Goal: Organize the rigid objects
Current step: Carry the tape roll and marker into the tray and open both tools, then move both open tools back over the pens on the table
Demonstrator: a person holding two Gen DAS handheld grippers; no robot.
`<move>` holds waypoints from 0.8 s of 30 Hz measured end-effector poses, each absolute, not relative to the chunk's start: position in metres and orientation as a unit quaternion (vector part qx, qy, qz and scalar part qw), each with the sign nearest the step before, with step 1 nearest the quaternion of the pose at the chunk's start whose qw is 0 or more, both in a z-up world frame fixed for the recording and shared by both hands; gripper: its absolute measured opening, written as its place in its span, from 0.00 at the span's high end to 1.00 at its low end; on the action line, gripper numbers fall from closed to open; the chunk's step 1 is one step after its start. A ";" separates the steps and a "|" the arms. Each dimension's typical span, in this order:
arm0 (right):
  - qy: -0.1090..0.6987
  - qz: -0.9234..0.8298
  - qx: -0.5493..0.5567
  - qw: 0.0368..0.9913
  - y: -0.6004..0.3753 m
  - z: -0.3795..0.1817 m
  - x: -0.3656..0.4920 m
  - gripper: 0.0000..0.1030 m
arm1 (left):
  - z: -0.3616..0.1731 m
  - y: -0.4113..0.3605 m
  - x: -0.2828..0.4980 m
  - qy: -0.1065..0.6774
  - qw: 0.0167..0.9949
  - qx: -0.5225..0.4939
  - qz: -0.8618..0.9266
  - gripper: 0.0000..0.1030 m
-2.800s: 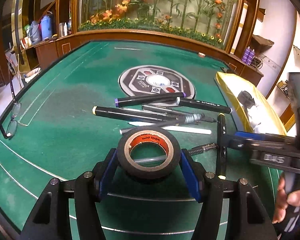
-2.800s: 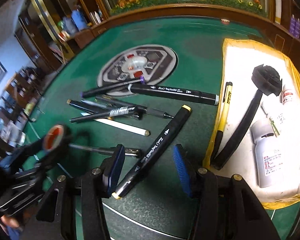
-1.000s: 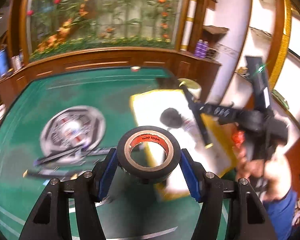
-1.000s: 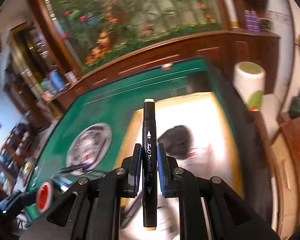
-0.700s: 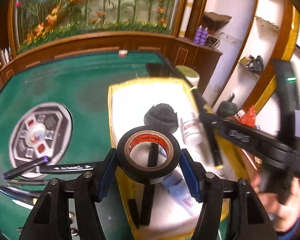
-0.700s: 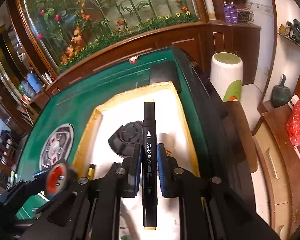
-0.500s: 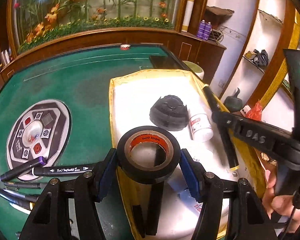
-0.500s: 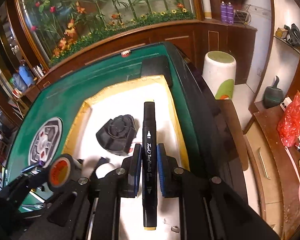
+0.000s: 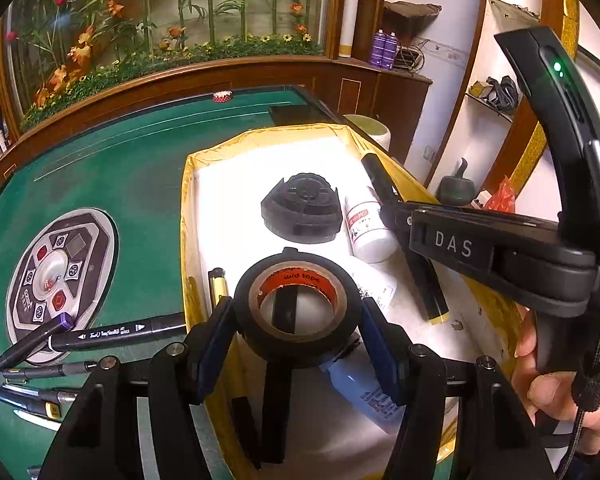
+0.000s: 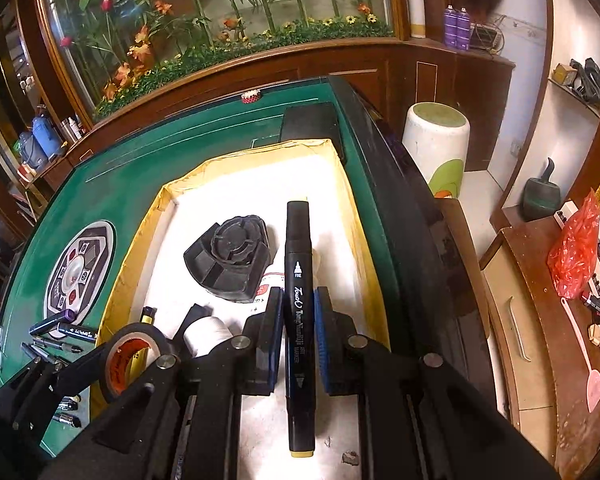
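My left gripper [image 9: 296, 334] is shut on a roll of black tape [image 9: 298, 308] with an orange core, held above the near end of the yellow-rimmed white tray [image 9: 186, 216]. My right gripper [image 10: 296, 344] is shut on a black marker [image 10: 298, 280] with yellow ends, which points away over the tray's [image 10: 364, 256] right side. The same marker [image 9: 412, 256] and right gripper [image 9: 396, 216] show at the right of the left wrist view, and the tape [image 10: 130, 354] at the lower left of the right wrist view.
The tray holds a black round part [image 9: 302, 212], a white bottle [image 9: 366, 226], a long black bar [image 9: 278, 384] and a yellow pen [image 9: 218, 284]. Several markers and pens [image 9: 112, 332] lie on the green table [image 9: 112, 176] left of the tray. A hand [image 9: 556, 384] holds the right gripper.
Both grippers have swung from the pens over to the tray and sunk toward it, each keeping its load. The tray's contents now look closer and sharper.
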State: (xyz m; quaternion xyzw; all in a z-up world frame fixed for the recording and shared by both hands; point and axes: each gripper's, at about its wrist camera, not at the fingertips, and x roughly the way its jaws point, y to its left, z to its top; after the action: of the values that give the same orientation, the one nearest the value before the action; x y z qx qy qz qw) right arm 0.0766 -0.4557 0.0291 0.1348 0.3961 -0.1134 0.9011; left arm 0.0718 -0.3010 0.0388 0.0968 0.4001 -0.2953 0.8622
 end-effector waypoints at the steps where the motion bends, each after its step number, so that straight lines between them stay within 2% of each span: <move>1: 0.396 -0.113 0.134 0.901 -0.455 0.029 0.077 0.86 | 0.038 -0.301 0.071 0.401 0.862 0.098 -0.295 0.36; 15: 0.365 -0.109 0.145 0.913 -0.456 0.042 0.068 0.85 | 0.050 -0.293 0.063 0.383 0.871 0.093 -0.294 0.33; 24: 0.340 -0.073 0.148 0.926 -0.445 0.052 0.062 0.84 | 0.061 -0.253 0.046 0.379 0.879 0.072 -0.281 0.32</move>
State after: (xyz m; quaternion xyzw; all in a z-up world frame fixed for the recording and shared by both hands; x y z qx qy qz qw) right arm 0.0616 -0.4448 0.0522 0.1479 0.3404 -0.0727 0.9257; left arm 0.0458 -0.2526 0.0612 0.0719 0.3789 -0.2808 0.8789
